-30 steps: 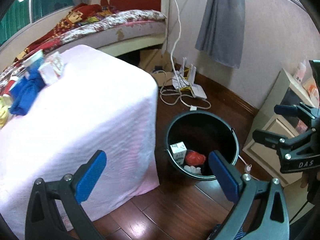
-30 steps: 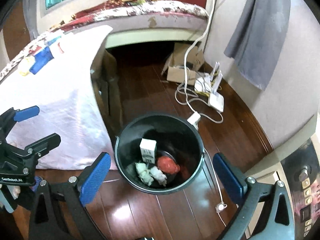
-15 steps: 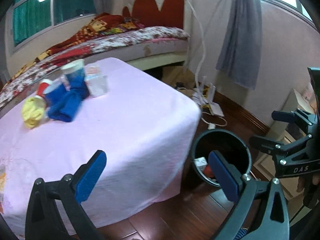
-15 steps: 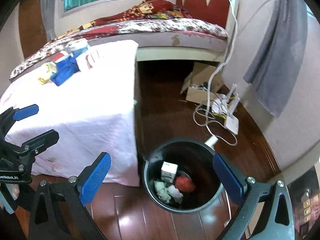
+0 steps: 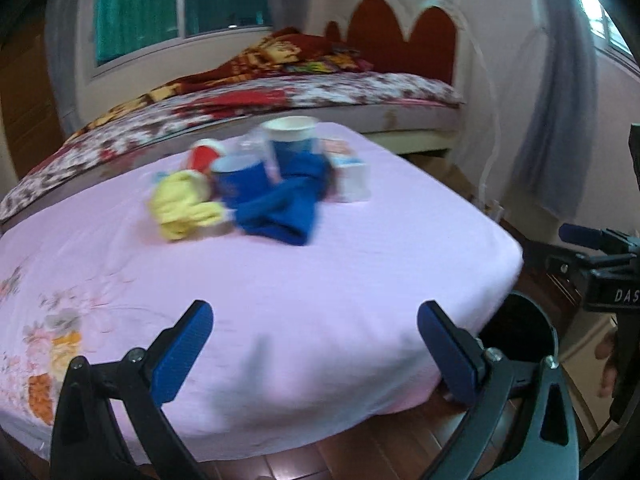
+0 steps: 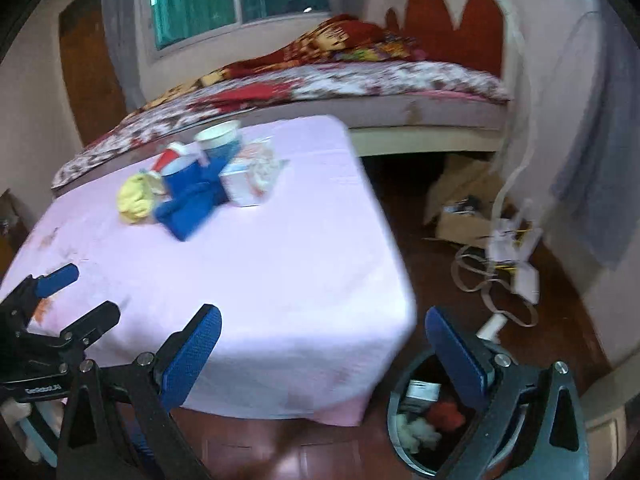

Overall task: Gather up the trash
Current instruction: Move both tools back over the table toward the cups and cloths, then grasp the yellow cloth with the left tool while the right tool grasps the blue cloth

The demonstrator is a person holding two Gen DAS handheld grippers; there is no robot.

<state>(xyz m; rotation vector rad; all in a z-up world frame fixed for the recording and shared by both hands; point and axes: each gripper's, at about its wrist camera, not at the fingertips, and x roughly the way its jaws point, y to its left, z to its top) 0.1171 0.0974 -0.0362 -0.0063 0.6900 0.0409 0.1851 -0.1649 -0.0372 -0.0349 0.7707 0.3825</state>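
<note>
Trash, meaning blue paper cups point(image 5: 294, 148) and a white carton point(image 5: 352, 178), sits clustered near the pink-clothed table's point(image 5: 360, 280) far edge. Both my left gripper point(image 5: 314, 346) and right gripper point(image 6: 322, 354) are spread wide, empty. I'd reach far, grabbing one cup squarely, avoiding the blue cloth point(image 5: 288, 208).

A home bedroom (bed point(image 5: 320, 92), curtained window point(image 5: 180, 4), headboard point(image 5: 400, 36)).

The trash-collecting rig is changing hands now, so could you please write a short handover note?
Left hand-held gripper: open, empty, above the table's near edge.
Right hand-held gripper: open, empty, beside the black bucket.
Done: small carton, red wad and white wads lie in the bucket.
Left: cups, blue cloth, yellow cloth clustered on the pink tablecloth; which count as trash is unclear.
</note>
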